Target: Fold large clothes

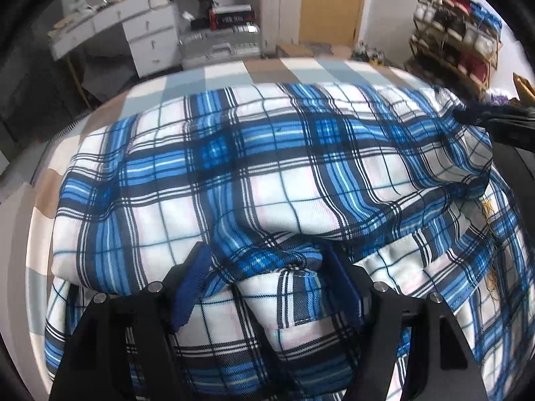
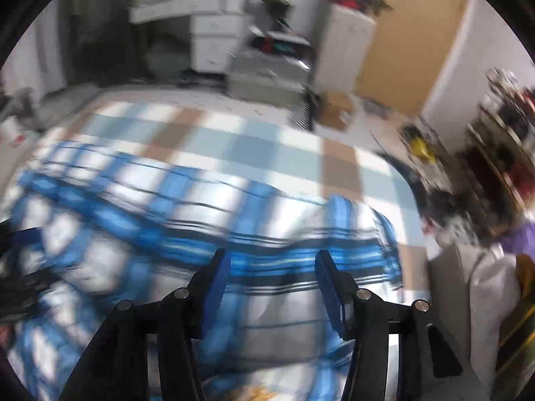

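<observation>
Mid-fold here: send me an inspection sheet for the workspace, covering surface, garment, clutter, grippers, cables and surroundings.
Surface: checked bed cover, grey, white and tan.
Job's things: blue plaid garment spread wrinkled over it.
Clutter: nothing seen on the cover beyond the garment.
Grippers: left gripper has a bunched fold between its pads; right gripper is open above the cloth, view blurred.
Cables: nothing seen.
Surroundings: white drawer unit, wooden door, shoe rack.

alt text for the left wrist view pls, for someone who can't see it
A bunched fold of a blue, white and black plaid garment sits between the blue pads of the left gripper, on a bed with a checked cover. The right gripper reaches to the garment's far right edge; drawers and shelves stand behind.
</observation>
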A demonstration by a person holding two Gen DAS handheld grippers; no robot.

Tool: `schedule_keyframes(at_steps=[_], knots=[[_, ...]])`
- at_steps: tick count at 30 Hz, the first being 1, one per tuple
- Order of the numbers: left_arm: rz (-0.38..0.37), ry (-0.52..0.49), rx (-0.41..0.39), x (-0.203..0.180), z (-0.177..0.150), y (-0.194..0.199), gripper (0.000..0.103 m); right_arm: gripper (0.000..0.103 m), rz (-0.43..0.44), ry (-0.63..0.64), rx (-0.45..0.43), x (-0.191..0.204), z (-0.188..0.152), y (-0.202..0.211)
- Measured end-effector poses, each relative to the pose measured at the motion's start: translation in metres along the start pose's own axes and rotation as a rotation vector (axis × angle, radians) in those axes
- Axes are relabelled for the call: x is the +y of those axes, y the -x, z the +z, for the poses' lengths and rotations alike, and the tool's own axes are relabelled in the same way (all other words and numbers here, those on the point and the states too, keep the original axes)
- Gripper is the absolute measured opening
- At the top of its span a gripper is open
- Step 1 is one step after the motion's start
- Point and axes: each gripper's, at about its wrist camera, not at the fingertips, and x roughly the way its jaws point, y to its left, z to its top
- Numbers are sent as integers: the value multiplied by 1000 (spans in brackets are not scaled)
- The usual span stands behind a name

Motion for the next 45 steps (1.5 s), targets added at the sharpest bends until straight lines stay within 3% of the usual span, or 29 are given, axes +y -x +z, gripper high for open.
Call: schedule_keyframes(at_steps=[2,3,5,6,8,9,12,16,17,18,20,21,22,24,27,31,34,35,40,43,45], knots=[[4,6,-42,-2,-8,5,68,51,-10,-44,160,-16,-14,-39],[1,5,-46,0,-5,7,68,53,13,-84,96,-22,-18,-35],[-35,32,-53,8,-1,7,68,51,-9,-71,141,-17,-14,-41],[-52,47,-57,14,7,8,68,38,-10,-75,122,-13,-10,-36],[-100,96,-72,26,10,8,68,37,106,-94,-20,2,7,-10],[-114,113,-77,30,10,7,68,44,150,-83,-60,12,15,1],[-145,157,-90,37,13,3,68,49,256,14,-66,66,56,0],[-172,171,-95,36,12,2,68,44,369,97,-32,121,82,-21],[-169,169,-95,35,13,1,68,38,400,101,-8,131,84,-32],[-165,167,-94,35,14,0,68,33,399,111,17,142,80,-42],[-142,150,-89,32,16,-3,68,35,335,169,101,170,67,-53],[-134,145,-85,30,15,-3,68,35,300,209,56,178,61,-53],[-127,138,-85,28,15,-3,68,34,276,249,66,186,58,-54],[-120,134,-83,28,14,-3,68,31,297,244,81,179,55,-54],[-114,129,-82,28,13,-4,68,31,288,146,70,132,52,-46],[-96,115,-78,27,13,-6,68,33,75,50,21,49,37,-37],[-89,110,-77,26,11,-7,68,34,-44,6,84,8,18,-58],[-90,111,-77,27,11,-7,68,33,-46,-7,160,-2,7,-74],[-104,114,-79,28,10,-6,70,33,-27,-31,102,2,-11,-85],[-102,113,-78,27,8,-5,70,31,107,-90,-10,11,-24,-61],[-97,110,-77,25,8,-6,70,40,210,-154,-70,11,-39,-48]])
